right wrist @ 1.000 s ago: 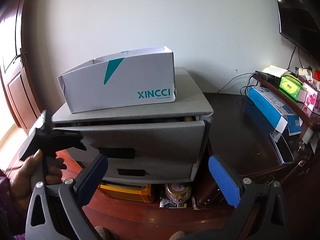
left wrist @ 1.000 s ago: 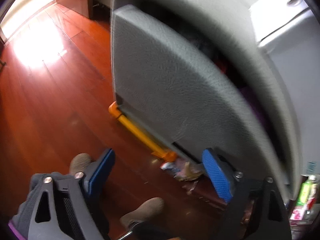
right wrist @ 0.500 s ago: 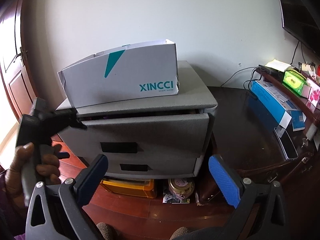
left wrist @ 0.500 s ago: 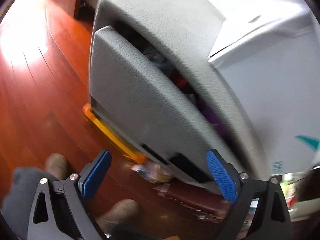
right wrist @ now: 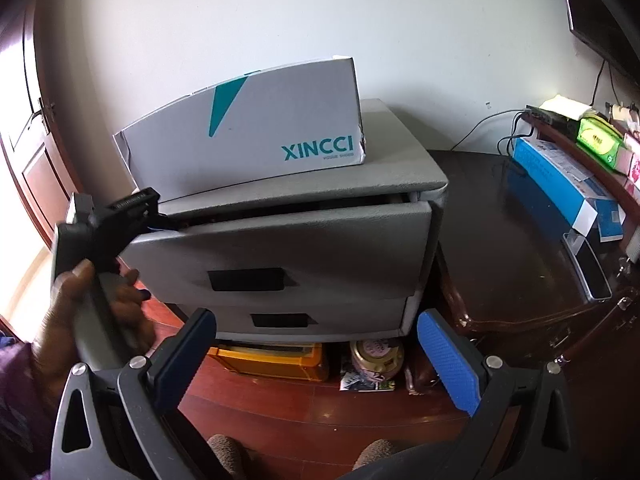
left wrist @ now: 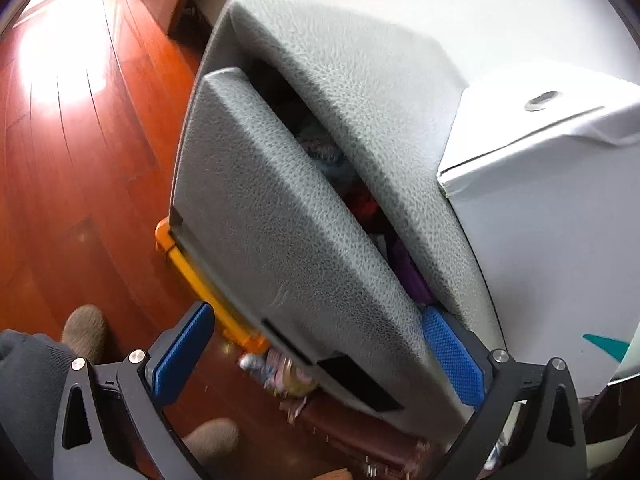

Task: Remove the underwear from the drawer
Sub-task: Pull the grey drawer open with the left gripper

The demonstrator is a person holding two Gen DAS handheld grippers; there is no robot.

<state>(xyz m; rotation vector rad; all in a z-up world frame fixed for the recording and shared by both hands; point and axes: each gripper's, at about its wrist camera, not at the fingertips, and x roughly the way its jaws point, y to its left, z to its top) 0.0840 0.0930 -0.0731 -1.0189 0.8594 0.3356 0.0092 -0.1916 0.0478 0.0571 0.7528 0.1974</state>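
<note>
Left gripper is spread wide at the top drawer, cracked open, with the underwear bunched inside. Right gripper hangs back, also wide apart.

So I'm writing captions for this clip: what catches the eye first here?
The grey drawer unit fills both views, its top drawer ajar with bright clothes showing in the gap. A white XINCCI box sits on top. The left gripper is at the drawer's upper corner.
</note>
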